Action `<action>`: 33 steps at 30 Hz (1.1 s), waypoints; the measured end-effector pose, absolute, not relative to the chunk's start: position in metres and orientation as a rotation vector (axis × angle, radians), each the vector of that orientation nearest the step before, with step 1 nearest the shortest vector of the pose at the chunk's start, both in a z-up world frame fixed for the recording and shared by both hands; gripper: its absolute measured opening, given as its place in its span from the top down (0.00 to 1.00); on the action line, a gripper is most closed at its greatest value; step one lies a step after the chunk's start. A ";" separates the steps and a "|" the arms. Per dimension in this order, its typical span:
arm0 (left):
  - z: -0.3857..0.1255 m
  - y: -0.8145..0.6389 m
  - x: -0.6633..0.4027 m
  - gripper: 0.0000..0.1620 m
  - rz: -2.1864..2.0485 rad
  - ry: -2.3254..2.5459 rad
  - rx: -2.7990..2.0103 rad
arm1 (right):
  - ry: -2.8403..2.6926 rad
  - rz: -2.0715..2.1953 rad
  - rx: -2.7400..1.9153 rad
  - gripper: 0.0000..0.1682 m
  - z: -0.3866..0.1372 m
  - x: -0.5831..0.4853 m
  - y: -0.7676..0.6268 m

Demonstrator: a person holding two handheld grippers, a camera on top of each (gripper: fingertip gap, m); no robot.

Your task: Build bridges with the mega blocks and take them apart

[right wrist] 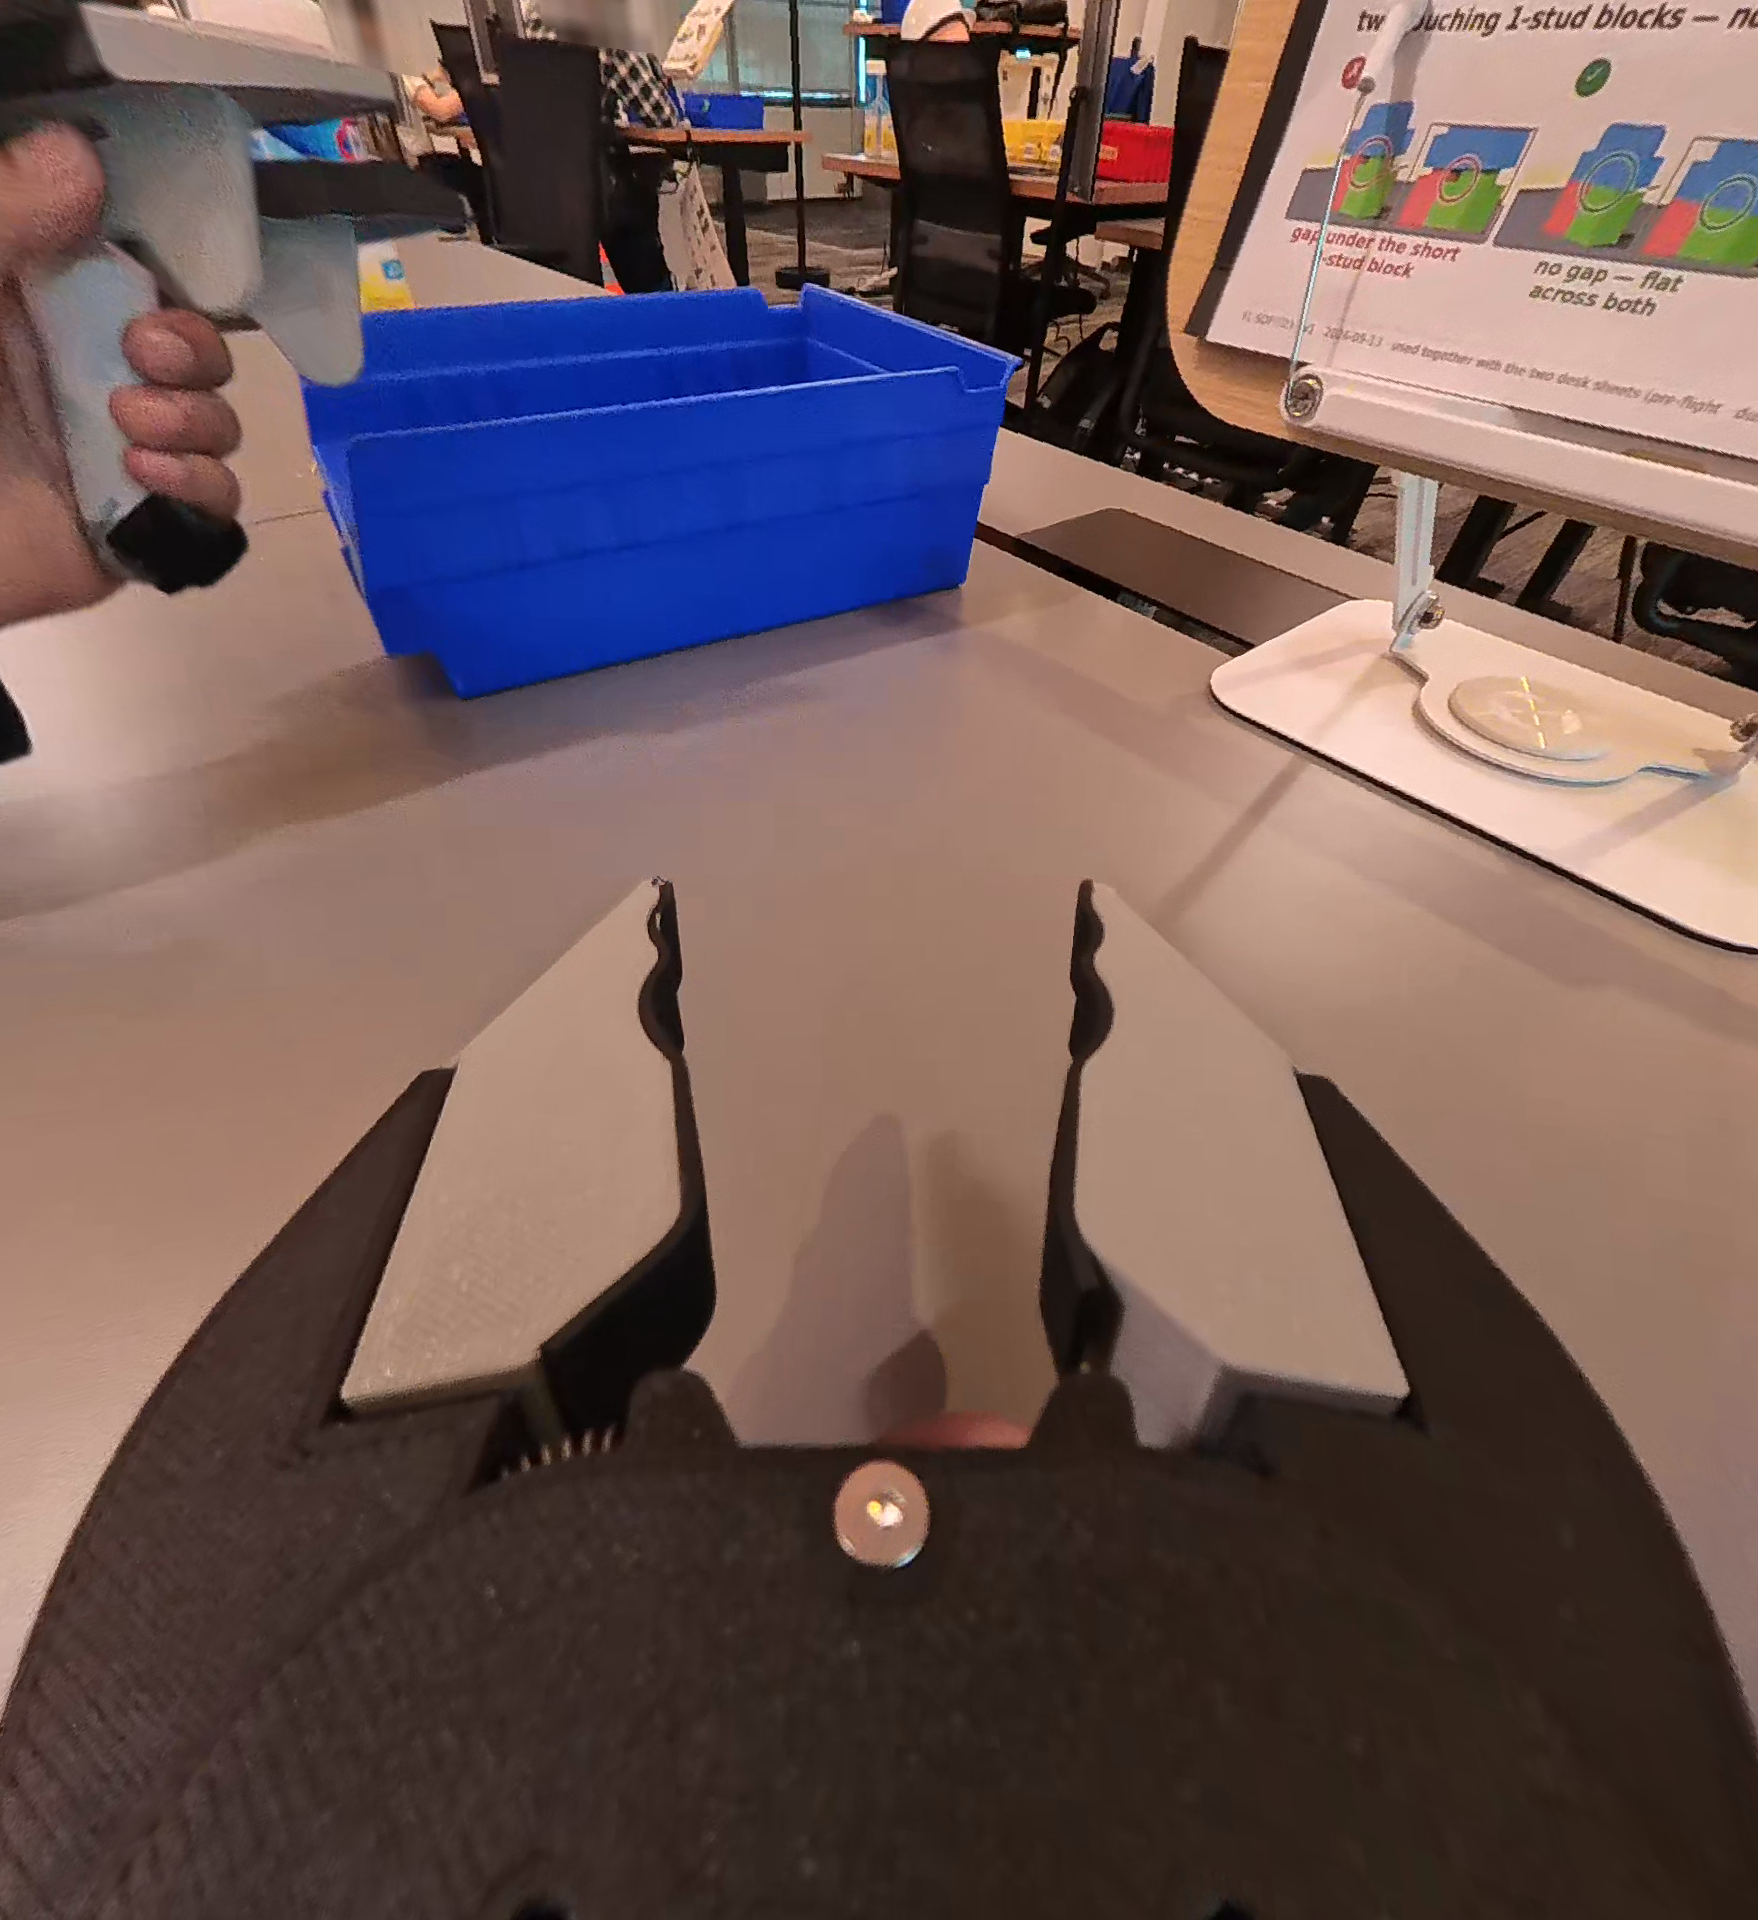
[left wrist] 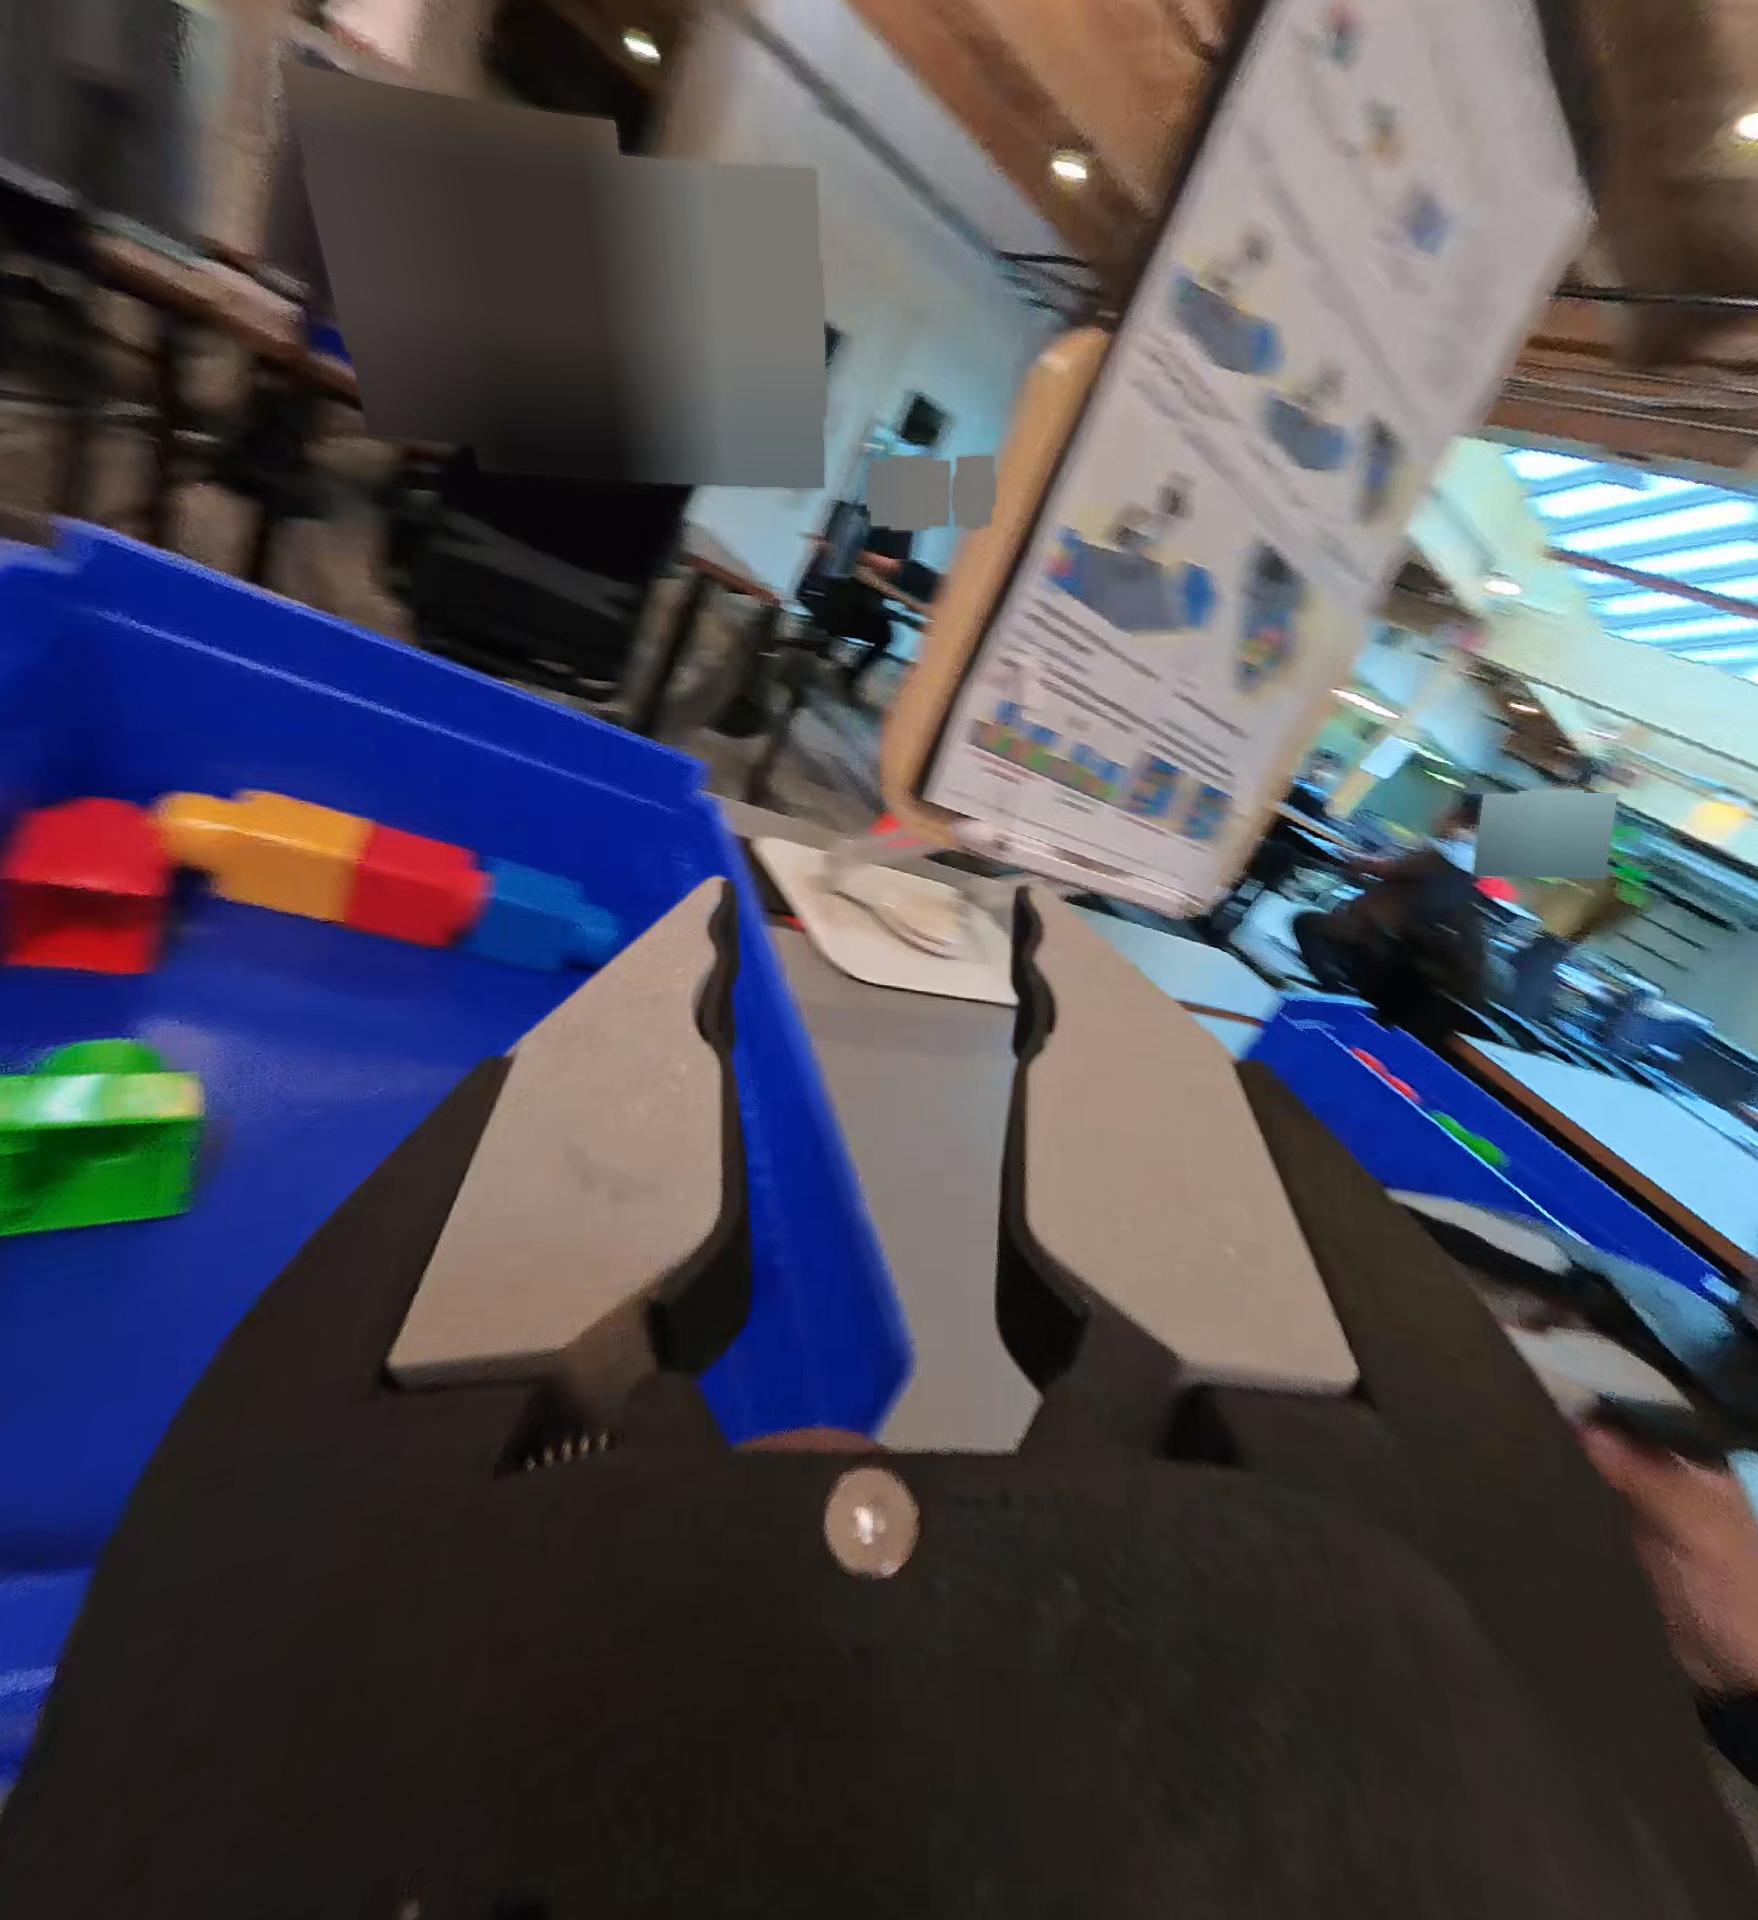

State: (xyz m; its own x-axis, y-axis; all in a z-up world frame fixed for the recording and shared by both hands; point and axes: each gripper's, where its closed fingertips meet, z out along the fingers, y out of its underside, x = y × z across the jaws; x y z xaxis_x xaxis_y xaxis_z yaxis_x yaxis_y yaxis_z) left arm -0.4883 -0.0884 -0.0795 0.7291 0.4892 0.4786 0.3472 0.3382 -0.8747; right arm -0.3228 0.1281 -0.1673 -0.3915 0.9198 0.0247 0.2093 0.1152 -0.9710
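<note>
In the left wrist view my left gripper (left wrist: 870,914) is open and empty, held tilted above the near right rim of a blue bin (left wrist: 335,686). Inside the bin lie a red block (left wrist: 80,899), an orange block (left wrist: 267,852), a second red block (left wrist: 416,888), a blue block (left wrist: 540,916) and a green block (left wrist: 54,1148). In the right wrist view my right gripper (right wrist: 873,904) is open and empty, low over the bare grey table (right wrist: 854,790). The left gripper's handle (right wrist: 179,270), held by a hand, shows at the upper left above the blue bin (right wrist: 667,499).
An instruction sheet on a white stand (right wrist: 1540,748) rises at the right of the table; it also shows in the left wrist view (left wrist: 1218,468). A second blue bin (left wrist: 1457,1132) with blocks stands at the right. Chairs and desks fill the room behind. My hands' fingertips stand some 30 cm from each other. The right gripper is farther from the blue block (left wrist: 540,916), some 35 cm, than the left, some 20 cm.
</note>
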 end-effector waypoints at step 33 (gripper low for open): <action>-0.250 -0.084 -0.628 1.00 0.011 -0.926 -2.640 | -1.797 1.427 -1.091 0.59 -0.172 -0.317 0.107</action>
